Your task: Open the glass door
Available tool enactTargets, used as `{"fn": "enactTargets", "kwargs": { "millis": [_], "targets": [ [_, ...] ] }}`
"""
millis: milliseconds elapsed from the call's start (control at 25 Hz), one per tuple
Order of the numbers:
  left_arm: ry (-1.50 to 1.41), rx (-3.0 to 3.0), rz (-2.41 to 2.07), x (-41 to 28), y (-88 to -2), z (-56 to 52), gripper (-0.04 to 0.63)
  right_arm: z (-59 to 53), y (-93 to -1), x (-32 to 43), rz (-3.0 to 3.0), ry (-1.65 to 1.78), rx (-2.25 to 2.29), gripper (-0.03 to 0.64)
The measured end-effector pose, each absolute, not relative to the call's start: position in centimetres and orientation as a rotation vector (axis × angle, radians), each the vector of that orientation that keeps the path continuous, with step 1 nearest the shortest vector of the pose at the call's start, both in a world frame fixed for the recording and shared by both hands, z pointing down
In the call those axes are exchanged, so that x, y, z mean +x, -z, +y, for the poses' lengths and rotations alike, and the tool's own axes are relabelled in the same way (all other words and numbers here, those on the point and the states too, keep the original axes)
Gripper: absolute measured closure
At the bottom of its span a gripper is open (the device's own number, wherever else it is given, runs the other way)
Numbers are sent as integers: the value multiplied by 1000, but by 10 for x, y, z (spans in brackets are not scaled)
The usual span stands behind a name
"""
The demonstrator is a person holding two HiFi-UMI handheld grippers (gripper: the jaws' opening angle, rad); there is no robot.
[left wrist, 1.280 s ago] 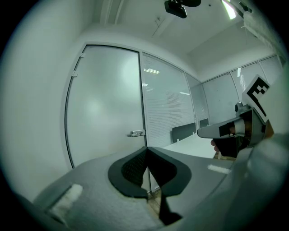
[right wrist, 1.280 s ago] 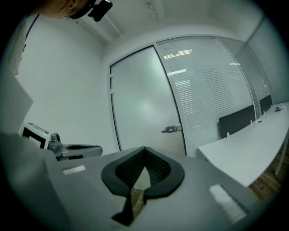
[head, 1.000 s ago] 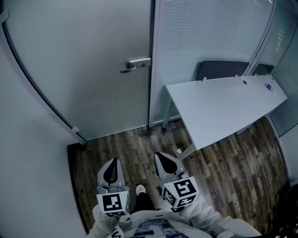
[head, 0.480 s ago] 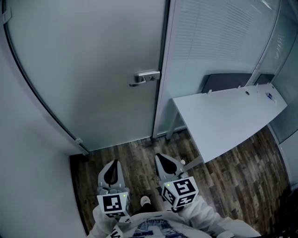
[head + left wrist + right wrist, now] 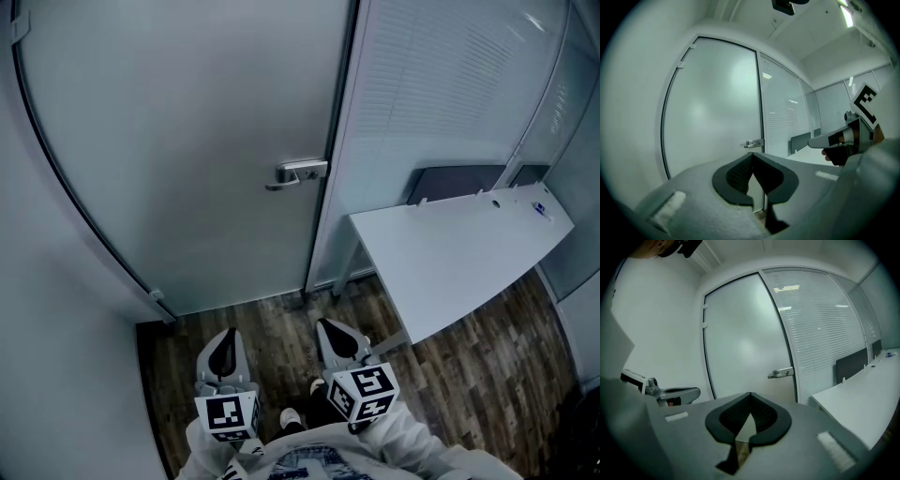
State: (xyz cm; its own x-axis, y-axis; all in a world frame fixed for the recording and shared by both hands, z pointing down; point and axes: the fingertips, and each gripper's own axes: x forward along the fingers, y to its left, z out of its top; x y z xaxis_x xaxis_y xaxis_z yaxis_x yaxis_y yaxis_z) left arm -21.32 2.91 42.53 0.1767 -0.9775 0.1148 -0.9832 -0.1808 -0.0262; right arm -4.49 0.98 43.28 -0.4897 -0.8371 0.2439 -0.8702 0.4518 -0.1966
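The frosted glass door point(image 5: 187, 141) stands closed ahead of me, and its metal lever handle point(image 5: 300, 172) sits at the door's right edge. The same handle point(image 5: 753, 143) shows in the left gripper view, and the handle point(image 5: 781, 373) shows again in the right gripper view. My left gripper point(image 5: 223, 349) is low in the head view, shut and holding nothing, well short of the door. Beside it my right gripper point(image 5: 339, 337) is also shut and holding nothing. Both point roughly level towards the door.
A white desk point(image 5: 450, 253) juts in from the right, with a dark panel point(image 5: 459, 183) behind it. A glass partition with blinds point(image 5: 441, 84) adjoins the door frame. A white wall point(image 5: 56, 328) closes the left side. Wood floor point(image 5: 281, 319) lies between me and the door.
I have stepped closer to the door, and both grippers have come forward with me. The handle now sits lower and further right in the head view. The jaws stay shut.
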Motion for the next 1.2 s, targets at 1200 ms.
{"fn": "enactTargets", "kwargs": {
  "millis": [1200],
  "targets": [
    [-309, 2286, -2035, -188, -440, -190, 591, -226, -463, -21, -2597, -582, 1431, 612]
  ]
}}
